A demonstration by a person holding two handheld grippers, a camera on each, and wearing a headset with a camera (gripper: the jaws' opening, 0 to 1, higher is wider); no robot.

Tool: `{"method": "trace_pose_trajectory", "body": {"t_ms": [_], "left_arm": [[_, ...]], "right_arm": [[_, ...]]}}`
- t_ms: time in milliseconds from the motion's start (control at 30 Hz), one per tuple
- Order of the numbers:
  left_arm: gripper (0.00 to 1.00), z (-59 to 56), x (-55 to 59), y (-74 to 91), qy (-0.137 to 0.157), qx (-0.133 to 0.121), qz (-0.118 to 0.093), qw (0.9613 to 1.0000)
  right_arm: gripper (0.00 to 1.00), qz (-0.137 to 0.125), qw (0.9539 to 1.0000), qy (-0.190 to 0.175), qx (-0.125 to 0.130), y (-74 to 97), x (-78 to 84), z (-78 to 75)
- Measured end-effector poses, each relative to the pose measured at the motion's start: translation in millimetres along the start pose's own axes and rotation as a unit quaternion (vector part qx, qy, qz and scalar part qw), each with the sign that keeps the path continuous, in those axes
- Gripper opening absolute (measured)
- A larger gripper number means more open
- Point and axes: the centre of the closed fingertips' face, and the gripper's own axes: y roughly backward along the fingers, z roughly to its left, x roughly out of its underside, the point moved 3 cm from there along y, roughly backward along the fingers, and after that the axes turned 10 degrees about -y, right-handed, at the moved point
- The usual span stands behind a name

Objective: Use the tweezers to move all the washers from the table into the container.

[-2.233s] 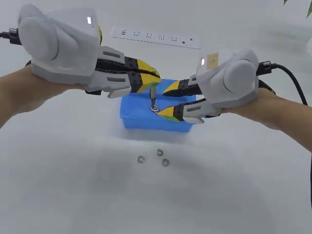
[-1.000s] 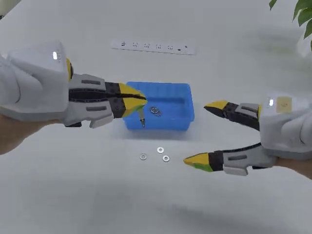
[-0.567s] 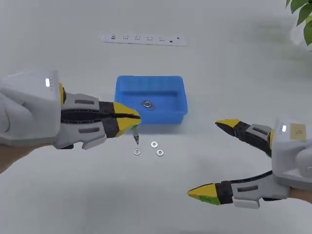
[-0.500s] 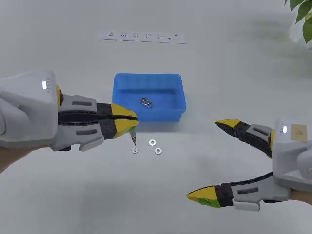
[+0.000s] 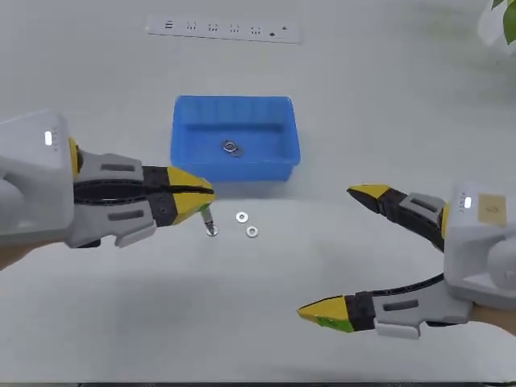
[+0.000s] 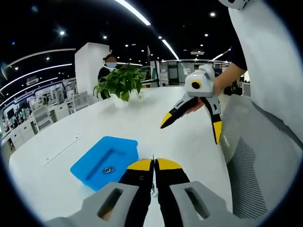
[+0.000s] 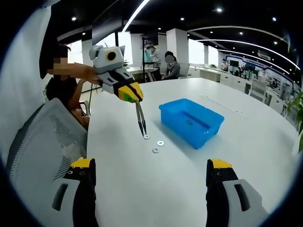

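Head view: the left gripper (image 5: 208, 196) reaches in from the left with its yellow-tipped jaws pressed together on the tweezers (image 5: 208, 220), which slant down from the jaw tips to the white table (image 5: 121, 314). The tweezers' point meets the first washer (image 5: 211, 231) on the table; whether that washer is pinched is too small to tell. A second washer (image 5: 242, 217) lies just to its right, nearer the container, and a third washer (image 5: 252, 232) lies just beside that one, nearer the person. None of the three touches another. The blue container (image 5: 234, 170) stands just beyond them, with a small cluster of washers (image 5: 230, 147) on its floor. A white power strip (image 5: 223, 29) lies farther back. The right gripper (image 5: 324, 251) is at the lower right, well apart from the washers, with its jaws spread wide and nothing between them. In the left gripper view that gripper's two jaws rise side by side with the thin tweezers in the slit between them. The container sits to the left, and a potted plant (image 6: 120, 82) stands on the far end of the table. In the right gripper view the tweezers hang from the left gripper down to the first washer, with the container off to the right and a mesh chair (image 7: 42, 137) at the left edge
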Motion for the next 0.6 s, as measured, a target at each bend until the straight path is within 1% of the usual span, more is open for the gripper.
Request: {"method": "trace_pose_trajectory", "body": {"t_ms": [167, 200, 300, 533, 600], "left_arm": [[0.05, -0.3, 6.1, -4.3, -0.007, 0.010, 0.009, 0.9999], [0.05, -0.1, 4.7, -4.3, -0.002, 0.009, 0.004, 1.0000], [0.05, 0.3, 4.6, -3.1, -0.007, 0.009, 0.006, 0.9999], [0.05, -2.3, 5.3, 1.8, 0.008, 0.017, 0.013, 0.9997], [0.05, -1.6, 6.0, 2.7, 0.007, 0.014, 0.015, 0.9998]], "right_arm": [[0.98, 0.004, 1.0000, -0.002, -0.005, -1.3, 0.9, 1.0], [0.98, 0.004, 1.0000, -0.003, -0.007, -1.4, 1.1, 1.5], [0.98, 0.005, 0.9999, -0.005, -0.007, -1.9, 1.5, 2.4], [0.97, 0.004, 0.9999, -0.010, -0.009, -5.0, 0.6, 5.7], [0.96, 0.003, 0.9999, -0.009, -0.011, -6.7, -0.4, 6.8]]}}
